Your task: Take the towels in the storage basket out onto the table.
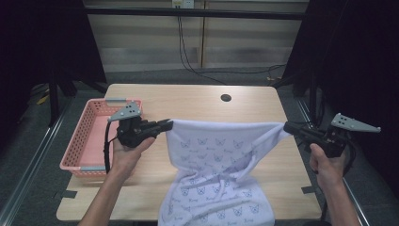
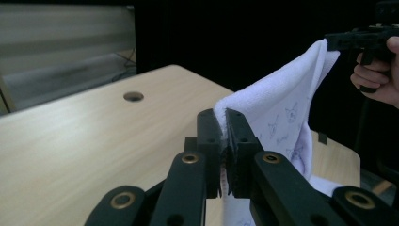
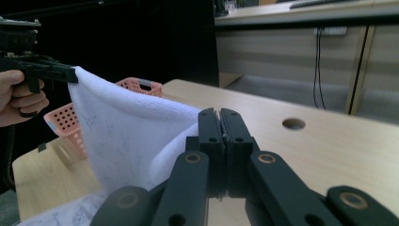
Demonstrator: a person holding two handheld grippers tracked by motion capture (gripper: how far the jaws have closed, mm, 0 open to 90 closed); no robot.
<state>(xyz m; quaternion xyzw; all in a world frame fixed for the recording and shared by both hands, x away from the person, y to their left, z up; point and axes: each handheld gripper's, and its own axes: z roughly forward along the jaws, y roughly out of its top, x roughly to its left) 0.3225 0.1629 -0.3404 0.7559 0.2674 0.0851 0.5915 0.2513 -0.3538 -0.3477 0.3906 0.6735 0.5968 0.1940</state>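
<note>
High view showed the left claw [image 1: 165, 125] pressed together on one top corner of the white towel [image 1: 219, 165], and the right claw [image 1: 288, 127] pinching the opposite corner. The towel stretched between the two claws, its lower part draped on the table [image 1: 197, 101] and over the near edge. In the left gripper view the jaws clamped the cloth with no gap. A pink basket [image 1: 89, 136] sat just beside the left claw.

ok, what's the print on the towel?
White towel with small pale blue-grey butterfly-like motifs, repeated all over. Best seen in the high view.
</note>
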